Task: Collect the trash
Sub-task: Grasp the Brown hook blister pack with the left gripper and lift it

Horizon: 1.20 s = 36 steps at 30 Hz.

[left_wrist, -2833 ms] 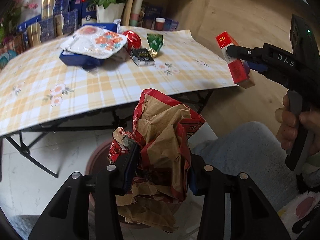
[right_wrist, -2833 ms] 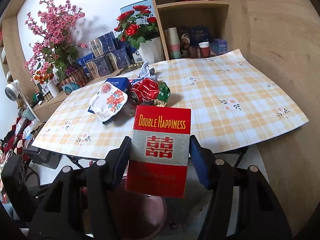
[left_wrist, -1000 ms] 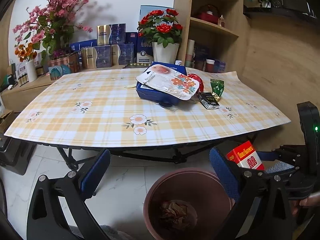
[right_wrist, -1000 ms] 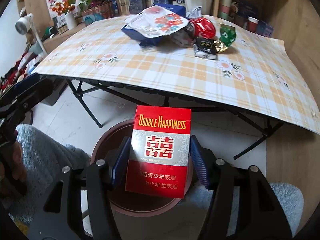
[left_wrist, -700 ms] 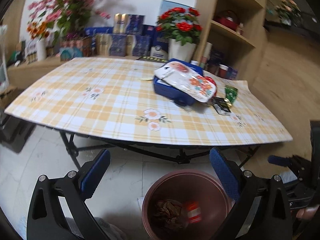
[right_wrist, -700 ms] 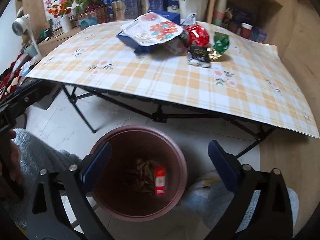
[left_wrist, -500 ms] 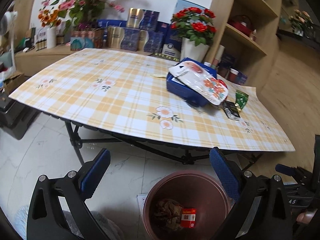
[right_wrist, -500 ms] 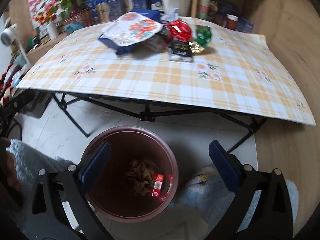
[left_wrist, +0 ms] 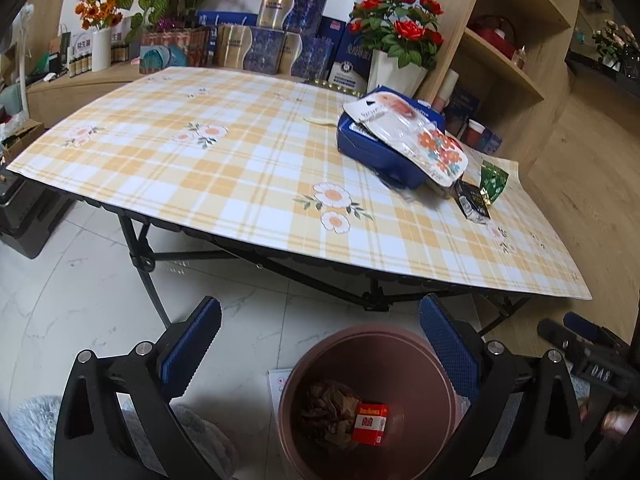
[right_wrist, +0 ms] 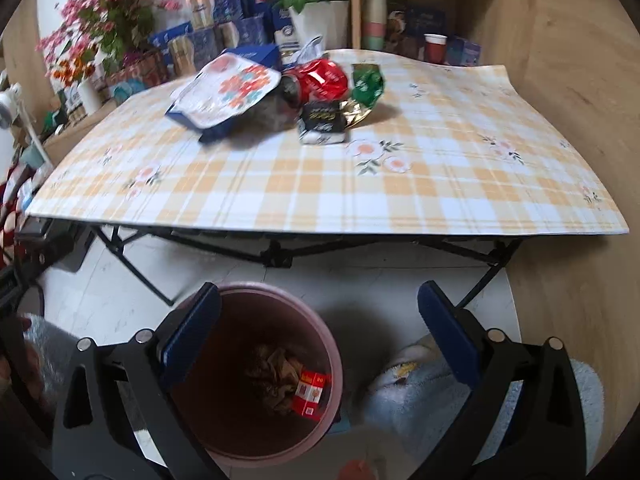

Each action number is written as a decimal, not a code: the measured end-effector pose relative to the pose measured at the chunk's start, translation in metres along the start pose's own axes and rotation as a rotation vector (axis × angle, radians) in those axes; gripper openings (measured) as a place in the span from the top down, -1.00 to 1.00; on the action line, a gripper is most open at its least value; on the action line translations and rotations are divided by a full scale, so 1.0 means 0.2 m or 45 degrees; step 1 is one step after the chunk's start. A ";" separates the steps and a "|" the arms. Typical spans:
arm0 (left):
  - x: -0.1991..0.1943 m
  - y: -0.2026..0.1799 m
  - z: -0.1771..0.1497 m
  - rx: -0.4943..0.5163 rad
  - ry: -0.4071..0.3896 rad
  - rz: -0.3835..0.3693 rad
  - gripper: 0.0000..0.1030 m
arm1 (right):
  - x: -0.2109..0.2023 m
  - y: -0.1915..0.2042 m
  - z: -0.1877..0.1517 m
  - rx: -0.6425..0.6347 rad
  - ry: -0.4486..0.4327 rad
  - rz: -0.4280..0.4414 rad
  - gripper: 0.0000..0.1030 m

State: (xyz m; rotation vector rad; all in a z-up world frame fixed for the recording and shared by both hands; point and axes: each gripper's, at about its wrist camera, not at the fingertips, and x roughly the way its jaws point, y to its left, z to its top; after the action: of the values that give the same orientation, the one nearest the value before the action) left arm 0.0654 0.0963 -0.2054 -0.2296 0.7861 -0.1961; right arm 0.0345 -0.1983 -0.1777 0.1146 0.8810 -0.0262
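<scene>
A brown trash bin [left_wrist: 432, 352] [right_wrist: 336, 368] stands on the floor in front of the table. In it lie a crumpled brown paper bag [left_wrist: 328, 404] [right_wrist: 276, 372] and a red cigarette pack [left_wrist: 370, 424] [right_wrist: 311, 394]. My left gripper [left_wrist: 320, 344] is open and empty above the bin's left side. My right gripper [right_wrist: 320, 332] is open and empty over the bin. On the checked table [left_wrist: 240, 176] lies trash: a flowered packet [left_wrist: 416, 136] [right_wrist: 228, 88] on a blue box [left_wrist: 372, 152], a red wrapper [right_wrist: 324, 76], a green wrapper [left_wrist: 494, 180] [right_wrist: 366, 80] and a black packet [left_wrist: 472, 200] [right_wrist: 322, 120].
Flower pots, boxes and bottles line the back of the table [right_wrist: 440, 184]. A wooden shelf [left_wrist: 508, 52] stands at the right. The table's black folding legs [left_wrist: 148, 264] cross behind the bin. A pale blue fluffy cloth [right_wrist: 412, 400] lies right of the bin.
My left gripper let the paper bag fall into the bin, then my right gripper opened and the cigarette pack dropped in. Both grippers now tilt up toward the table.
</scene>
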 end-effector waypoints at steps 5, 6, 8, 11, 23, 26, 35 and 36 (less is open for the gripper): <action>0.01 -0.04 0.05 0.057 0.056 -0.023 -0.88 | -0.02 -0.09 0.08 0.060 -0.073 0.049 -0.89; 0.01 -0.05 0.07 0.055 0.058 -0.027 -0.88 | -0.03 -0.10 0.12 0.057 -0.107 0.038 -0.89; 0.01 -0.05 0.13 0.040 0.074 -0.041 -0.88 | -0.04 -0.14 0.18 0.065 -0.145 0.036 -0.89; 0.01 -0.08 0.26 0.017 0.066 -0.031 -0.88 | -0.03 -0.19 0.26 0.083 -0.175 0.062 -0.89; 0.28 -0.48 0.70 -0.041 0.163 -0.147 -0.45 | 0.16 -0.28 0.39 0.046 -0.156 0.218 -0.89; 0.44 -0.59 0.80 -0.105 0.206 -0.108 -0.45 | 0.21 -0.35 0.39 0.098 -0.162 0.211 -0.89; 0.60 -0.64 0.81 -0.178 0.156 0.056 -0.43 | 0.26 -0.54 0.32 0.207 -0.183 0.259 -0.89; 0.59 -0.61 0.79 -0.197 0.153 0.061 -0.43 | 0.27 -0.55 0.31 0.221 -0.175 0.259 -0.89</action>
State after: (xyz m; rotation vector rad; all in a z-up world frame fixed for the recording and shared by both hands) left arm 0.2495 -0.0311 -0.1430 -0.3472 0.9265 -0.1044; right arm 0.1098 -0.3139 -0.1905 0.3602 0.7253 0.0786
